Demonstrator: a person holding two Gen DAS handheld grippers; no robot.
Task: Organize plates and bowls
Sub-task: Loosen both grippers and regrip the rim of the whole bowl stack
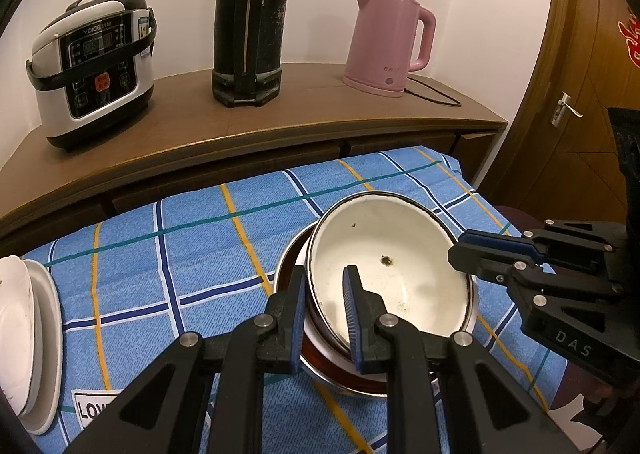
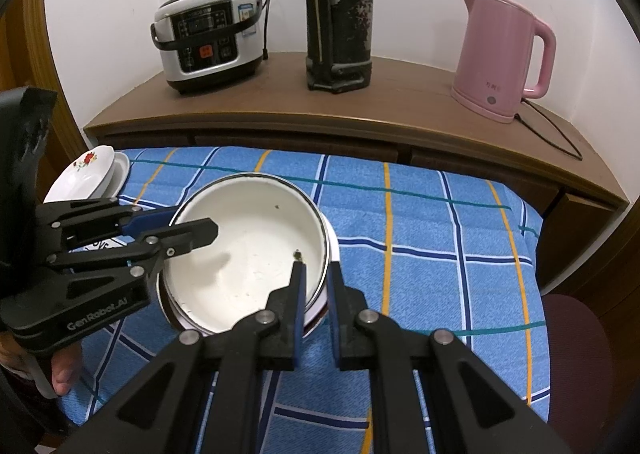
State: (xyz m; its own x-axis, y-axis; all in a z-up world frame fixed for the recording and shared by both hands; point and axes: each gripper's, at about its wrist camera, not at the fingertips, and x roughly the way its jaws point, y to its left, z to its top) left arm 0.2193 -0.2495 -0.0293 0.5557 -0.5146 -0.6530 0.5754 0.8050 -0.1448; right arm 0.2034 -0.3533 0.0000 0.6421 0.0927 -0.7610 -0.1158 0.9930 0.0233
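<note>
A cream enamel bowl [image 1: 390,266], round with a thin dark rim and small chipped spots inside, sits tilted on top of a nested stack of bowls [image 1: 320,350] on a table covered by a blue checked cloth [image 1: 180,254] with yellow, navy and teal lines. The stack below shows a shiny metal rim and a white rim.

The left gripper [image 1: 324,318], black with ribbed blue pads, is clamped on the enamel bowl's rim on the side nearest its camera, one finger inside and one outside. The right gripper [image 2: 318,290] is clamped on the opposite rim the same way.

Left of the bowl stack lie stacked white plates [image 1: 28,338]. Only the right wrist view shows a red flower print on the top plate [image 2: 90,169], a person's hand [image 2: 60,370] under the left gripper, and the lettering "Gen Robot.AI" on it. The left wrist view alone shows "DAS" on the right gripper's body and a wooden door [image 1: 580,93].

Behind the bowl stack, a brown wooden sideboard [image 1: 280,117] carries a rice cooker [image 1: 92,69] branded "YOICE", a tall worn black thermos [image 1: 250,17] and a pink electric kettle [image 1: 386,41].
</note>
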